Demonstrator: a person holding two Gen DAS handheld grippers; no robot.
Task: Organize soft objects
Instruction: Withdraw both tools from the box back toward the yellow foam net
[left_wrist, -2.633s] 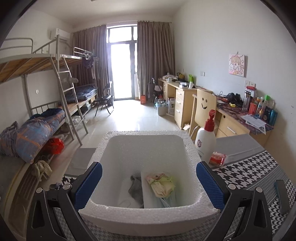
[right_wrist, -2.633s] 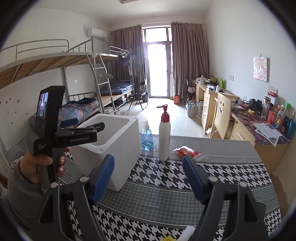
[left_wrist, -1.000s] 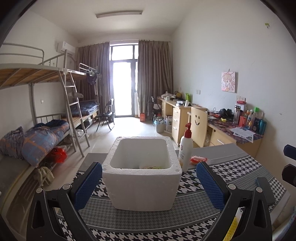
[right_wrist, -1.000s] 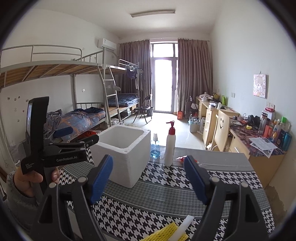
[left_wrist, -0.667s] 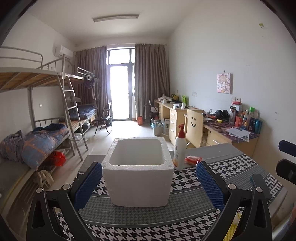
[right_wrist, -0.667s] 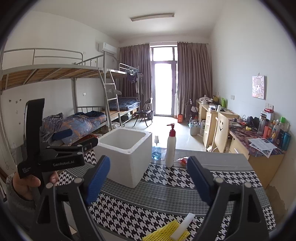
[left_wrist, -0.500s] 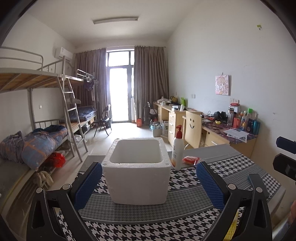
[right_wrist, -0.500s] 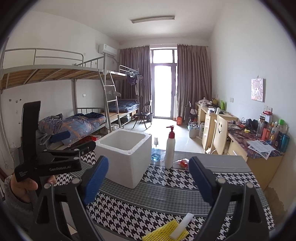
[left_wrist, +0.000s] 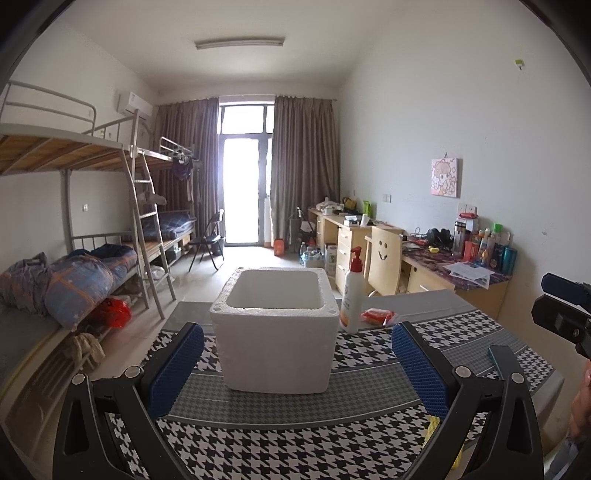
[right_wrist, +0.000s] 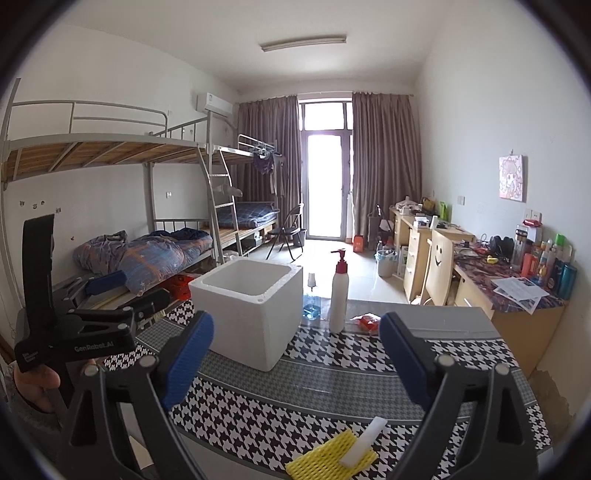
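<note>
— Both grippers pulled back from the foam box (left_wrist: 275, 332); left gripper (left_wrist: 295, 365) and right gripper (right_wrist: 295, 358) gape, empty.
— Yellow foam net (right_wrist: 332, 458) lies near, unpacked; probably next.

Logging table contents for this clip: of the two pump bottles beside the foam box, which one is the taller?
The white pump bottle with the red pump head is taller. The clear bottle of blue liquid, between it and the foam box, is much shorter.

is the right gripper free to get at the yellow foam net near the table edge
Probably yes. The right gripper is open and empty, and the yellow foam net lies just below and in front of it with nothing between them. A white foam strip rests on top.
</note>
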